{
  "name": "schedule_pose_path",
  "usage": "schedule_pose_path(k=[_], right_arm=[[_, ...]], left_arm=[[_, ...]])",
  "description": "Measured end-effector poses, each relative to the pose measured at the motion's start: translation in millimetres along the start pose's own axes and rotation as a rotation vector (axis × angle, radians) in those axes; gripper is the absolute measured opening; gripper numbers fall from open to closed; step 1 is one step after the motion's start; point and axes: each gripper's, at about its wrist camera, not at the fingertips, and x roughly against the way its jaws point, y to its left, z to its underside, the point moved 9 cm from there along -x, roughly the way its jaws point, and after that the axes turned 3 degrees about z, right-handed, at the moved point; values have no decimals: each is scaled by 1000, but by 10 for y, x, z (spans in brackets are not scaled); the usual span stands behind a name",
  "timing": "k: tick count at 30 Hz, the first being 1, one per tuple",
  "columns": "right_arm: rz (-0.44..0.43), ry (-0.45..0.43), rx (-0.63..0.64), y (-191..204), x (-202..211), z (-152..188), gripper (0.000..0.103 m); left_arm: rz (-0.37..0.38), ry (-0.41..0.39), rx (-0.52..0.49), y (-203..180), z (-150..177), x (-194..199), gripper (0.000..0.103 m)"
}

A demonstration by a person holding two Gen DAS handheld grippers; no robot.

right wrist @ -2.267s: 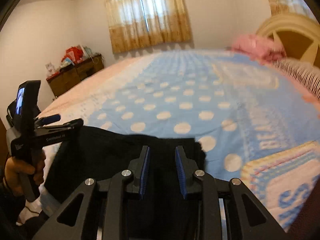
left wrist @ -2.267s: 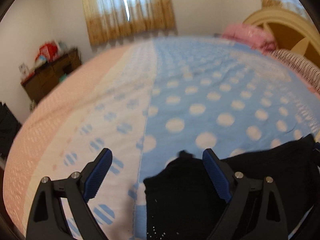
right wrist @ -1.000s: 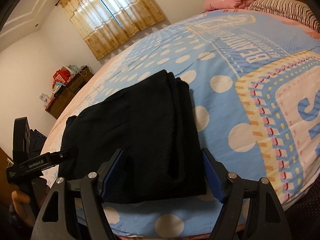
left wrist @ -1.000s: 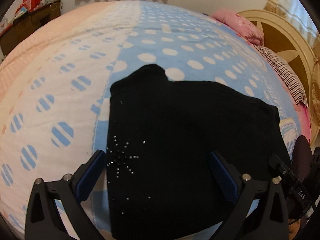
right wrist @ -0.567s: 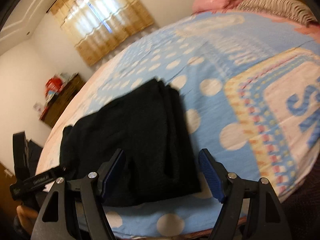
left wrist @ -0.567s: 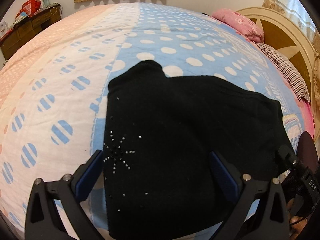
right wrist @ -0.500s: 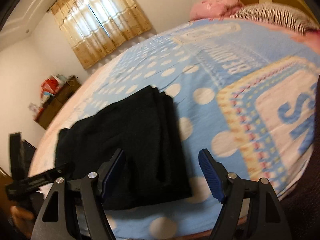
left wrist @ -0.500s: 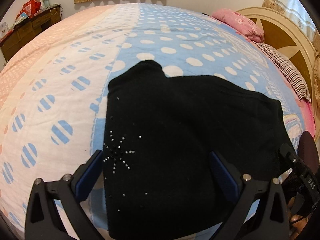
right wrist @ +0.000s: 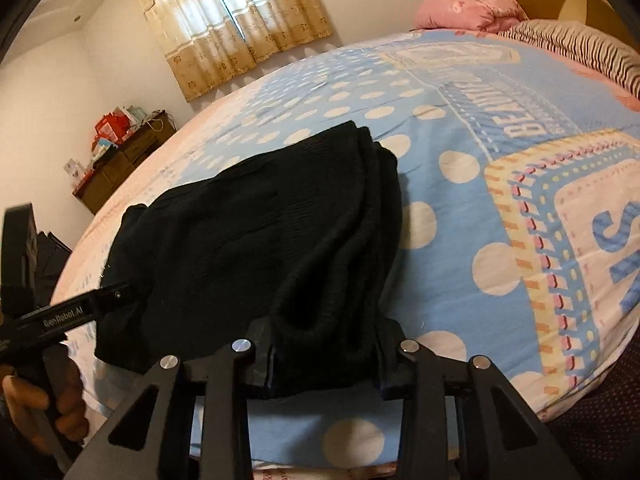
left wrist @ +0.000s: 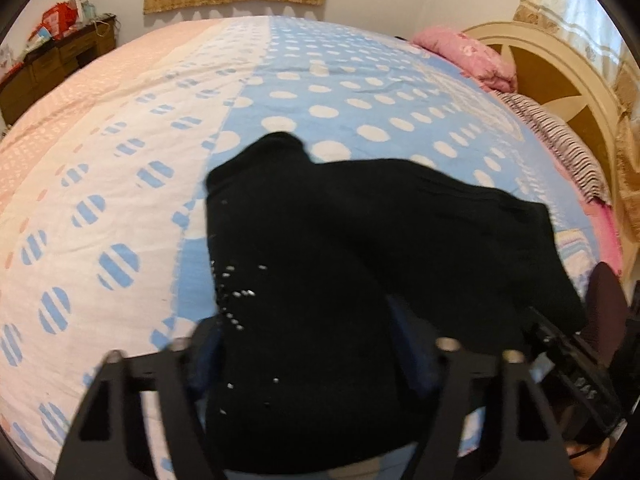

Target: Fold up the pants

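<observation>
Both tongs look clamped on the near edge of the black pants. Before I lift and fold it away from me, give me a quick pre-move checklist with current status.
1. Left tongs shut on the pants: ok, fabric bunched between the fingers.
2. Right tongs shut on the pants: ok, a thick roll of cloth sits between the fingers.
3. All layers caught in each grip: cannot tell, the lower layers are hidden.
4. Bedspread not pinched along with the pants: cannot tell, the fingertips are buried in the fabric.
5. Landing area beyond the pants free of other items: ok, only bedspread shows there; the pink pillow lies far off.
6. Far edge lying flat: not ok, a corner bulges up.
</observation>
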Motion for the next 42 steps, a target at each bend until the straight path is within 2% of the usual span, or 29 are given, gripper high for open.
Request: schedule_pose_path(k=[5, 7, 12, 15, 24, 30, 36, 42], right_arm=[[70, -53, 109, 166, 100, -55, 33], [85, -78, 147, 237, 157, -85, 33], [139, -137, 236, 392, 294, -156, 32], [140, -163, 255, 452, 364, -201, 32], [74, -204, 318, 873, 419, -382, 32], [3, -243, 389, 1343, 363, -618, 32], [-93, -257, 471, 1938, 197, -838, 32], [-169, -276, 558, 2579, -21, -1033, 32]], left_arm=[[23, -48, 24, 9, -76, 141, 26], [6, -66, 4, -8, -103, 184, 21], [-17, -83, -22, -32, -121, 222, 19], [-25, -95, -27, -41, -158, 259, 19], [-103, -182, -28, 140, -398, 513, 19], [-169, -236, 10, 469, -564, 672, 19], [-239, -277, 93, 985, -720, 832, 19], [-342, -328, 154, 1526, -863, 1024, 19]])
